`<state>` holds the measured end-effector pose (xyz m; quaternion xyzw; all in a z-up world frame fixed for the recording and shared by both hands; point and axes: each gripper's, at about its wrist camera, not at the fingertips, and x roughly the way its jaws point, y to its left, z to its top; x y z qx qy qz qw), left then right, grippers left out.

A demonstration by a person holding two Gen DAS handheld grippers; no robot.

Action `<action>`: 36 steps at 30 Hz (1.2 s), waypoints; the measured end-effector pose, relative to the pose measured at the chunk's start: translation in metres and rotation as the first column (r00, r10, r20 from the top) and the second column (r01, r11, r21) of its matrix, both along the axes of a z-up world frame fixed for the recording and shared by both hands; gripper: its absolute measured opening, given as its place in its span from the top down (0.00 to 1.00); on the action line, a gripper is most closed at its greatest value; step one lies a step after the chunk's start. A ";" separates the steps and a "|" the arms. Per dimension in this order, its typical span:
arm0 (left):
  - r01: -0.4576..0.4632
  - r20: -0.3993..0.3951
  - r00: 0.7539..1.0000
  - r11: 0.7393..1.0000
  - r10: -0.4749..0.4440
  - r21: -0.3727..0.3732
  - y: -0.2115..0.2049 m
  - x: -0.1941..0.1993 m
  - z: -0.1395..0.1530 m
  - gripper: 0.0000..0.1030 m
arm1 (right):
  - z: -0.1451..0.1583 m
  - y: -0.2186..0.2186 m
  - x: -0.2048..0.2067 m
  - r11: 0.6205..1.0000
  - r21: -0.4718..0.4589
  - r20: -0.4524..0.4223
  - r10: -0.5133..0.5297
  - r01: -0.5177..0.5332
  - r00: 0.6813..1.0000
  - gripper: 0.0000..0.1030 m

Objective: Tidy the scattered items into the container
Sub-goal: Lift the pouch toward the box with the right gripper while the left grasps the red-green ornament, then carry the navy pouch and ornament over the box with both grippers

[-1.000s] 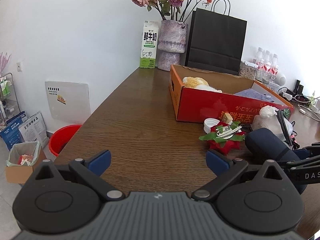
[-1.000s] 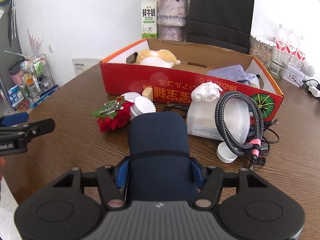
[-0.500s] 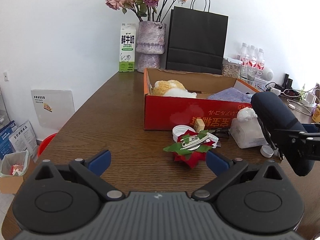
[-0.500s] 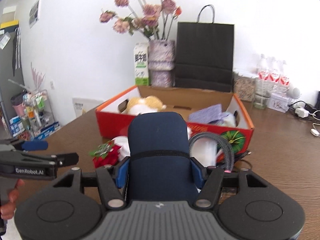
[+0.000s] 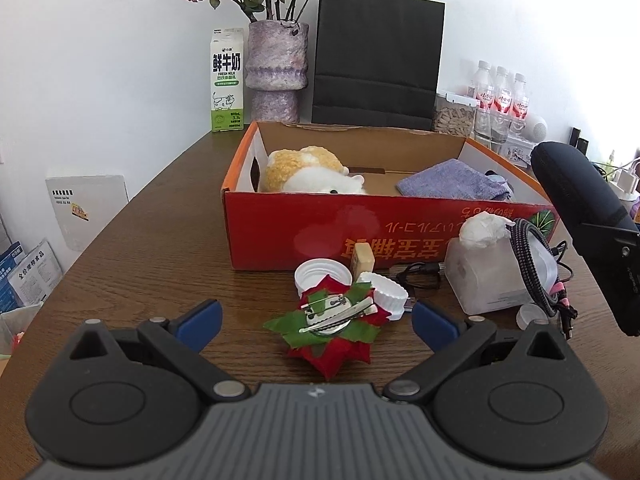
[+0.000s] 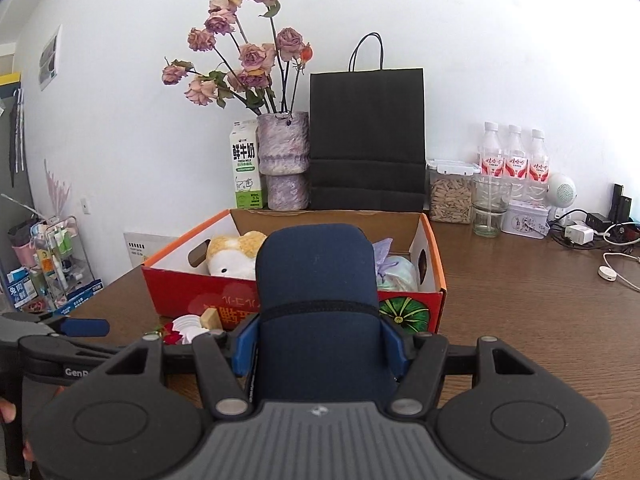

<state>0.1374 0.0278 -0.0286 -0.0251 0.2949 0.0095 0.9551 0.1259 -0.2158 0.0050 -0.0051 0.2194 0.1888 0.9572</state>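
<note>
My right gripper [image 6: 318,350] is shut on a dark blue case [image 6: 318,300] and holds it in the air before the red cardboard box [image 6: 434,280]; the case also shows in the left wrist view [image 5: 588,216]. The box [image 5: 320,220] holds a plush toy [image 5: 308,172] and a purple cloth [image 5: 452,186]. My left gripper [image 5: 316,320] is open and empty, low over the table, with a red-and-green flower clip [image 5: 334,326] between its fingers. White lids [image 5: 320,276], a small block [image 5: 362,256], a tissue pack [image 5: 488,272] and a braided cable [image 5: 528,264] lie before the box.
Behind the box stand a milk carton [image 5: 227,80], a vase of dried roses [image 5: 276,68] and a black paper bag [image 5: 376,60]. Water bottles [image 6: 514,156], jars and chargers with cords [image 6: 580,232] fill the back right. The table's left edge drops to the floor.
My right gripper has lifted the blue case higher and nearer the box. My left gripper has swung right and closer, bringing the flower clip between its fingers.
</note>
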 end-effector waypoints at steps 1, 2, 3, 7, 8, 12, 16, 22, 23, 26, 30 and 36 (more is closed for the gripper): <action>0.001 -0.006 1.000 1.000 -0.001 0.001 -0.001 0.002 -0.001 0.00 | -0.001 -0.001 0.001 1.000 0.003 -0.002 0.003 -0.003 1.000 0.41; -0.003 -0.011 1.000 1.000 0.003 0.008 -0.002 0.004 -0.001 0.00 | -0.002 -0.001 0.002 1.000 0.004 -0.003 0.006 -0.006 1.000 0.41; -0.006 -0.014 1.000 1.000 0.006 0.013 -0.003 0.005 -0.002 0.00 | -0.003 -0.001 0.002 1.000 0.006 -0.004 0.009 -0.009 1.000 0.41; -0.015 -0.030 0.999 1.000 0.014 -0.004 -0.001 0.008 -0.004 0.00 | -0.007 0.000 0.004 1.000 0.008 -0.010 0.022 -0.022 1.000 0.41; -0.012 -0.033 0.999 1.000 0.011 -0.009 -0.001 0.008 -0.005 0.00 | -0.008 0.000 0.004 1.000 0.009 -0.011 0.024 -0.024 1.000 0.41; 0.012 -0.029 1.000 1.000 -0.013 -0.018 -0.002 0.008 -0.006 0.00 | -0.010 -0.001 0.005 1.000 0.013 -0.017 0.025 -0.025 1.000 0.41; 0.017 -0.026 0.999 0.998 -0.019 -0.056 0.002 0.007 -0.007 0.01 | -0.011 0.001 0.003 1.000 0.011 -0.014 0.026 -0.026 1.000 0.41; 0.021 -0.039 0.999 0.994 -0.026 -0.109 0.011 0.005 -0.007 0.58 | -0.011 0.001 0.002 1.000 0.010 -0.017 0.020 -0.020 1.000 0.41; 0.020 -0.035 0.999 0.993 -0.025 -0.118 0.013 0.003 -0.007 0.60 | -0.011 0.001 0.001 1.000 0.010 -0.016 0.019 -0.019 1.000 0.41; 0.018 -0.015 1.000 0.991 -0.020 -0.130 0.017 -0.002 -0.004 0.61 | -0.011 0.001 0.000 1.000 0.009 -0.016 0.018 -0.018 1.000 0.41; 0.007 0.018 1.000 0.992 -0.005 -0.127 0.022 -0.010 0.003 0.61 | -0.010 0.001 -0.001 1.000 0.009 -0.016 0.016 -0.016 1.000 0.41; -0.004 0.070 0.997 0.993 0.012 -0.115 0.028 -0.019 0.017 0.61 | -0.008 0.002 -0.002 1.000 0.011 -0.007 0.014 -0.014 1.000 0.41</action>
